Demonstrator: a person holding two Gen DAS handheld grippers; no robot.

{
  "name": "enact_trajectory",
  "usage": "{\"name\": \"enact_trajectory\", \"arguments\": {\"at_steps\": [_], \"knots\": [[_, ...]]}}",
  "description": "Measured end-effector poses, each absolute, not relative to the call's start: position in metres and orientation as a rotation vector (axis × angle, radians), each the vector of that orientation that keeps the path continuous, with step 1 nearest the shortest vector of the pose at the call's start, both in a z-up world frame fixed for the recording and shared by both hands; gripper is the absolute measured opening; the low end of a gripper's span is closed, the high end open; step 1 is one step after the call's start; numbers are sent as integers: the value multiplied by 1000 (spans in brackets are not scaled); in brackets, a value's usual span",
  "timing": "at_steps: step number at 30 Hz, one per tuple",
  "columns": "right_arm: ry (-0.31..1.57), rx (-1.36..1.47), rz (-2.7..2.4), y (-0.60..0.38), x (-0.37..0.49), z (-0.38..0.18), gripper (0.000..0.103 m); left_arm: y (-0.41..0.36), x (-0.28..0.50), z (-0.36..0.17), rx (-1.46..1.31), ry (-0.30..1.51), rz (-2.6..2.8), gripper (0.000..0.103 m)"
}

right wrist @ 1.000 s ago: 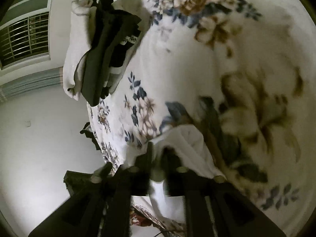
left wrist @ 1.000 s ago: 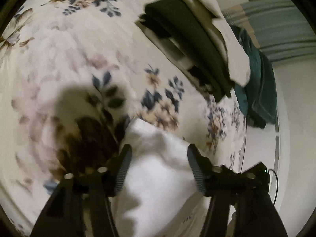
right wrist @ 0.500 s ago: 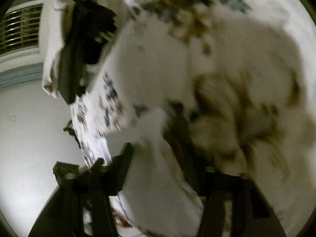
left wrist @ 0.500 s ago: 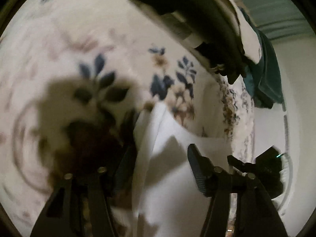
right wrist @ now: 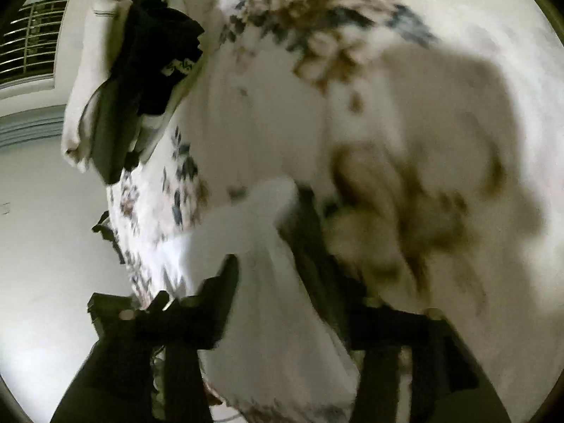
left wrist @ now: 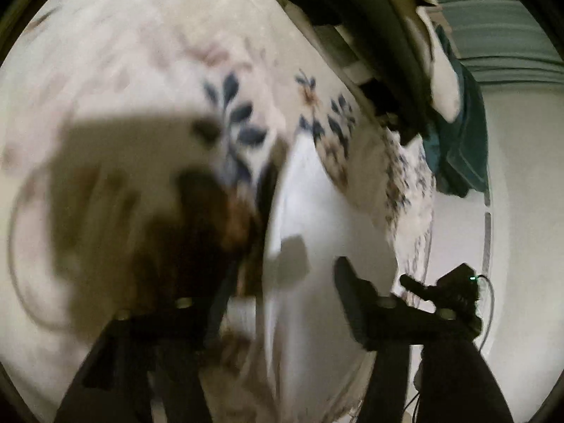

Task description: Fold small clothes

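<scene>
A small white garment (left wrist: 317, 232) lies on the floral bedspread (left wrist: 148, 70), folded into a long strip near the bed's edge. My left gripper (left wrist: 282, 285) is open, its fingers set wide on either side of the garment, just above it. The same garment shows in the right wrist view (right wrist: 268, 282). My right gripper (right wrist: 275, 282) is open too, jaws wide apart over the white cloth, holding nothing. Both views are motion-blurred.
A pile of dark and cream clothes (left wrist: 380, 46) lies at the far side of the bed, with a teal garment (left wrist: 458, 141) beside it. The pile shows in the right wrist view (right wrist: 141, 81). The bed edge and pale floor (right wrist: 53, 229) are close by.
My right gripper was shut on the white garment a second ago and has opened and let it go. Both grippers have moved, and the garment lies flatter and longer.
</scene>
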State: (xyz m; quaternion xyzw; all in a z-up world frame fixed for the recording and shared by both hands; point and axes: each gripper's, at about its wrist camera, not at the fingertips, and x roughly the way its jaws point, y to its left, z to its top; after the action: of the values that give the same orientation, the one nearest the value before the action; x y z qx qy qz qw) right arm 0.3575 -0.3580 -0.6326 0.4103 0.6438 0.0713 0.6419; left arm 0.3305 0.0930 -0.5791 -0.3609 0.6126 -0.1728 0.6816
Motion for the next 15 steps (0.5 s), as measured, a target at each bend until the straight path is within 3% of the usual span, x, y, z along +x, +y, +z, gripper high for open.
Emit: {"name": "enact_trajectory", "arguments": {"at_steps": [5,7,8,9,10,11,15], "knots": [[1602,962,223,-357,296,-658,55,64,283,-586,-823,1460,-466,58],[1620,1030,263,-352,279,-674,55,48,271,-589,-785,1477,-460,52],[1612,1061,283,-350,275,-678,51,41,266,-588,-746,1463,-449,39],[1600,1087,300,-347,271,-680,43,38,263,-587,-716,1453,-445,10],[1576,1110,330,-342,268,-680,14,37,262,-588,-701,1453,-435,9],[1572,1103,338,-339,267,-679,7,40,260,-589,-709,1444,-425,9],[1553,1058,300,-335,261,-669,5,60,259,-593,-721,1433,-382,8]]}}
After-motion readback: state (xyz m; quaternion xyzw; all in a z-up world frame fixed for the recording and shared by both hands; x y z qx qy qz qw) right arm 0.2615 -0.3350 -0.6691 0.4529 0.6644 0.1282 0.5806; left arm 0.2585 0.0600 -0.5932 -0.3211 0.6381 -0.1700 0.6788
